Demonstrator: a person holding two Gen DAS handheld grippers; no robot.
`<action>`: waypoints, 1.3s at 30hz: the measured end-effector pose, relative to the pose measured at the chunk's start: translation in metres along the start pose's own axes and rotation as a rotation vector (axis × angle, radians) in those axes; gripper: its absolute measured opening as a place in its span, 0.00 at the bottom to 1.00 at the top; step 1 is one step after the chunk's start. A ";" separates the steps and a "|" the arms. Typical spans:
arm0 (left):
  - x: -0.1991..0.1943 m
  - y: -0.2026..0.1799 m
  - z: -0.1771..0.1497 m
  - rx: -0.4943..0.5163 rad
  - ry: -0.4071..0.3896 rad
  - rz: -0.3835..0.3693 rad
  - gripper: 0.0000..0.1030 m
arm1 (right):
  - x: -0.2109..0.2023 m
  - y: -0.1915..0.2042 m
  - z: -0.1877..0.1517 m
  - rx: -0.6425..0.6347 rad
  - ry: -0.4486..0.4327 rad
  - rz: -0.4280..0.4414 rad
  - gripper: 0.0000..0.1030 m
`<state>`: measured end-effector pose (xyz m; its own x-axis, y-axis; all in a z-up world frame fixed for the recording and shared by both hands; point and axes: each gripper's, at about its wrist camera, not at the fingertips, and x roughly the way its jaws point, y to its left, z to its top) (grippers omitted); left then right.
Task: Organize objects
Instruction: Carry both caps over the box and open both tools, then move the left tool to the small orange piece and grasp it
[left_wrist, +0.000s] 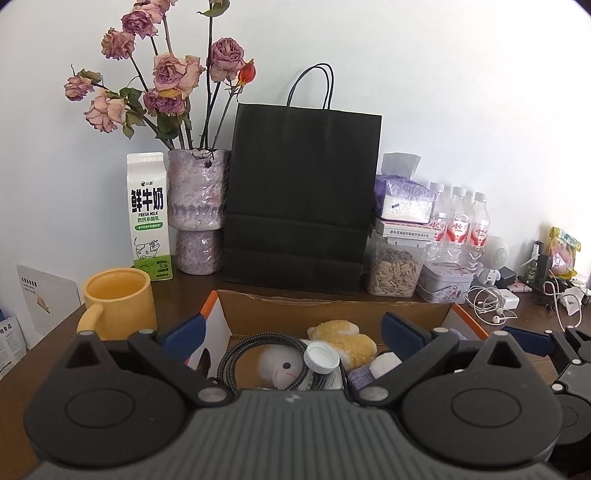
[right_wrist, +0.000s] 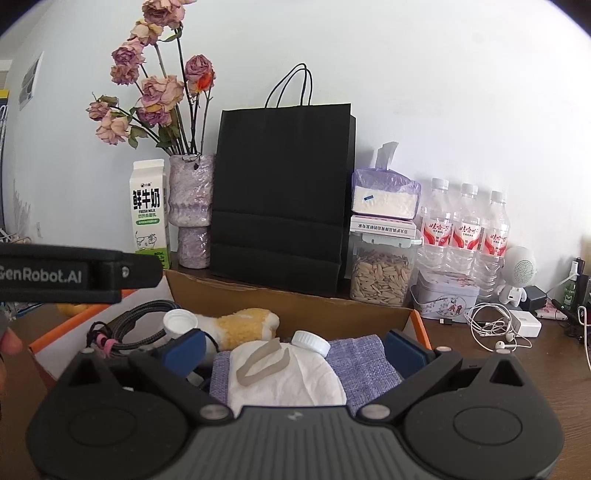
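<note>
I am hovering both tongs, left and right, spread apart and empty over the cardboard box. Dropping carelessly, I risk snagging the braided cable left of the right tongs.

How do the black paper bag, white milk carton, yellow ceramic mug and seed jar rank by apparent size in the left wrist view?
1. Black paper bag
2. White milk carton
3. Yellow ceramic mug and seed jar: unsure, the mug sits nearer.
</note>
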<state>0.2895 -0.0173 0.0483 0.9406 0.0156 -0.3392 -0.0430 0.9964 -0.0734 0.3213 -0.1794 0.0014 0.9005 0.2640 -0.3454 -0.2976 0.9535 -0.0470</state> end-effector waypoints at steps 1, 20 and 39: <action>-0.004 0.000 -0.001 0.002 0.000 -0.002 1.00 | -0.004 0.001 0.000 -0.003 -0.005 0.001 1.00; -0.072 0.020 -0.048 0.029 0.079 0.015 1.00 | -0.081 0.011 -0.036 -0.049 0.028 0.034 1.00; -0.072 -0.008 -0.108 0.150 0.271 -0.065 0.93 | -0.107 0.002 -0.085 -0.026 0.152 0.010 1.00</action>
<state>0.1863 -0.0353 -0.0278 0.8147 -0.0509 -0.5777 0.0829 0.9961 0.0291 0.1971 -0.2179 -0.0414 0.8399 0.2467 -0.4835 -0.3160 0.9464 -0.0661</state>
